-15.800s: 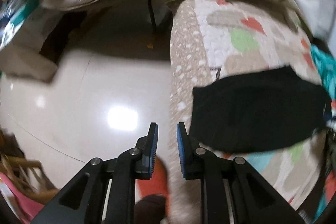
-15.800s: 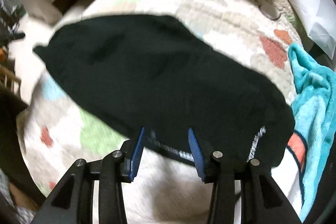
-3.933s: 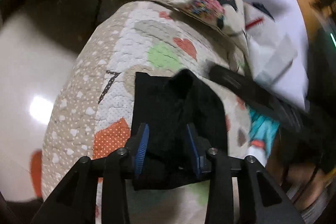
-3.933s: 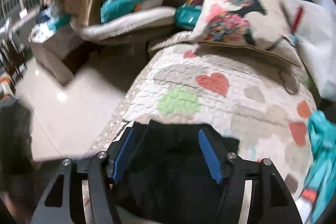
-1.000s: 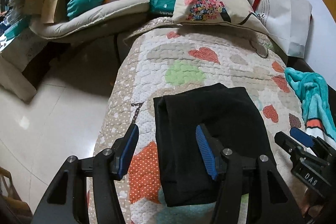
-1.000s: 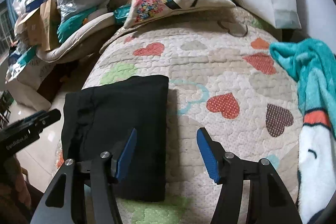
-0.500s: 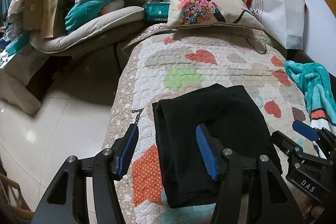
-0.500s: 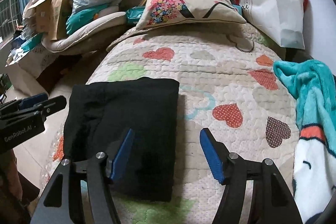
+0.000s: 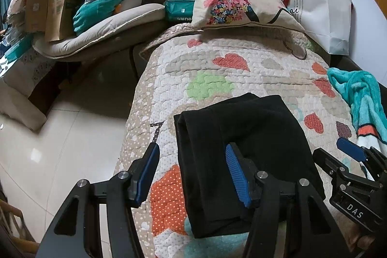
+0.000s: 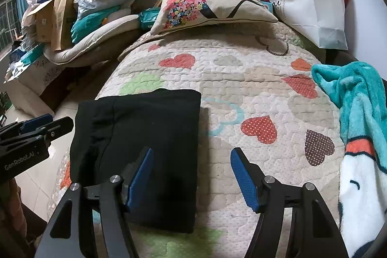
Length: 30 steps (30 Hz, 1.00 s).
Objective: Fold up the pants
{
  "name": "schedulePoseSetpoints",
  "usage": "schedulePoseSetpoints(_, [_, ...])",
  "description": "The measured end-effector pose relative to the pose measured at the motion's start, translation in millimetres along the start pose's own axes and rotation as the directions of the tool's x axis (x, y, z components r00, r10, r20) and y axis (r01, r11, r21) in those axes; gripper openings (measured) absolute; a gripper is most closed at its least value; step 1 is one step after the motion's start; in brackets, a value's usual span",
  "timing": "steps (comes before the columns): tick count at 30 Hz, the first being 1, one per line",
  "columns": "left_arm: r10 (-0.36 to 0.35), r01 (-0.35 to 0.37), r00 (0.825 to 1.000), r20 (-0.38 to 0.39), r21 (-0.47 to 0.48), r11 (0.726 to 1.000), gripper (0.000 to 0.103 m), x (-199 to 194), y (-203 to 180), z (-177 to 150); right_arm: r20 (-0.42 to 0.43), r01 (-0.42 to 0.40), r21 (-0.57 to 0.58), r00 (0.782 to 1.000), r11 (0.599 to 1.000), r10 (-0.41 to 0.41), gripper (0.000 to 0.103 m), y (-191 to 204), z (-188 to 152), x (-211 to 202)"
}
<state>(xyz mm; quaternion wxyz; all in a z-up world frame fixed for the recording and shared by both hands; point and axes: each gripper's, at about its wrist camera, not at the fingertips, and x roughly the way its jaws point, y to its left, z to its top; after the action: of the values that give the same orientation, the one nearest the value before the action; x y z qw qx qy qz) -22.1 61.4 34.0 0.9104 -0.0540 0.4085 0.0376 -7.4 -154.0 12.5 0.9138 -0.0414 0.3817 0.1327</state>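
Observation:
The black pants [image 9: 244, 137] lie folded into a compact rectangle on the heart-patterned quilt [image 9: 229, 69]; they also show in the right wrist view [image 10: 142, 134]. My left gripper [image 9: 193, 173] is open and empty, held above the pants' left part. My right gripper [image 10: 191, 175] is open and empty, above the pants' right edge. Each gripper shows at the edge of the other's view.
A floral cushion [image 9: 232, 1] and a white paper bag [image 9: 321, 11] sit at the quilt's far end. A teal blanket [image 10: 360, 113] lies at the right. Left of the bed are a tiled floor [image 9: 60, 137] and piled boxes and bags [image 9: 72, 4].
Both grippers have pulled back and up a little from the folded pants. The pants lie still.

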Motion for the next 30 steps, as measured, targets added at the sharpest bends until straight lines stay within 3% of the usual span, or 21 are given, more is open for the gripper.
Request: schedulePoseSetpoints(30, [-0.007, 0.007, 0.999, -0.045, -0.01, 1.0, 0.056, 9.0, 2.9, -2.3, -0.023, -0.006, 0.025, 1.0, 1.0, 0.007, 0.074, -1.9, -3.9, 6.1])
